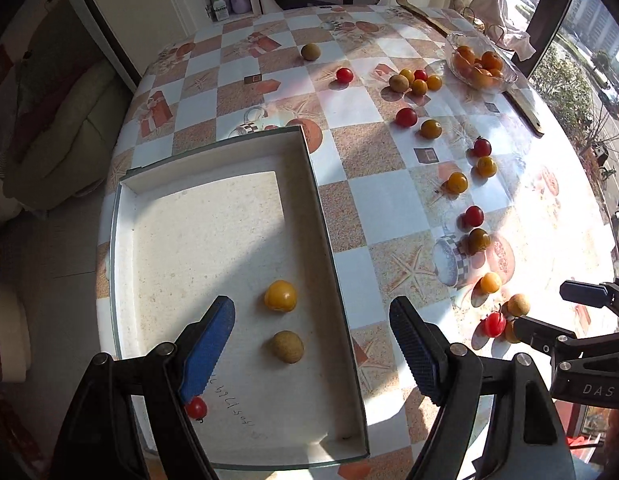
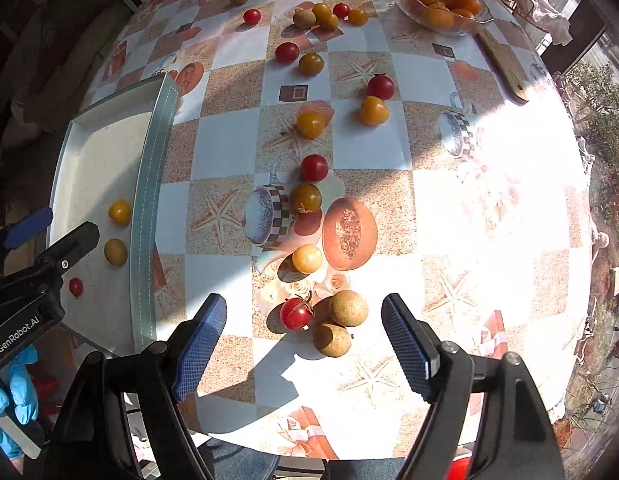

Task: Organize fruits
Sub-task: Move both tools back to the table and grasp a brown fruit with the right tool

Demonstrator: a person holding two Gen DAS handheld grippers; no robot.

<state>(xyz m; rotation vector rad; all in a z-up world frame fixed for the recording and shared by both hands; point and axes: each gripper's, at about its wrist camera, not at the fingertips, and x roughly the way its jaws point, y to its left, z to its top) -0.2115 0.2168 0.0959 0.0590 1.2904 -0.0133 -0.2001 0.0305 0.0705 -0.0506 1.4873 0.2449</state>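
Note:
A white shallow tray [image 1: 309, 168] [image 2: 155, 152] lies on the table's left side. In it rest a yellow tomato [image 1: 280, 295] [image 2: 119, 211], a tan round fruit [image 1: 287, 346] [image 2: 115, 251] and a small red tomato [image 1: 196, 407] [image 2: 76, 287]. My left gripper [image 1: 311, 350] hangs open over the tray's near end, nothing between its fingers. My right gripper [image 2: 303, 344] hangs open above a red tomato [image 2: 295, 313] and two tan fruits [image 2: 348, 307] [image 2: 332, 340] near the table's front edge. Several red and yellow tomatoes lie scattered across the table.
A glass bowl [image 1: 505, 80] [image 2: 401, 4] of oranges stands at the far right beside a wooden stick [image 2: 505, 68]. A cloth and glasses lie behind it. A blue-gloved hand [image 2: 13, 396] shows at lower left. The patterned tablecloth [image 2: 373, 148] covers a round table.

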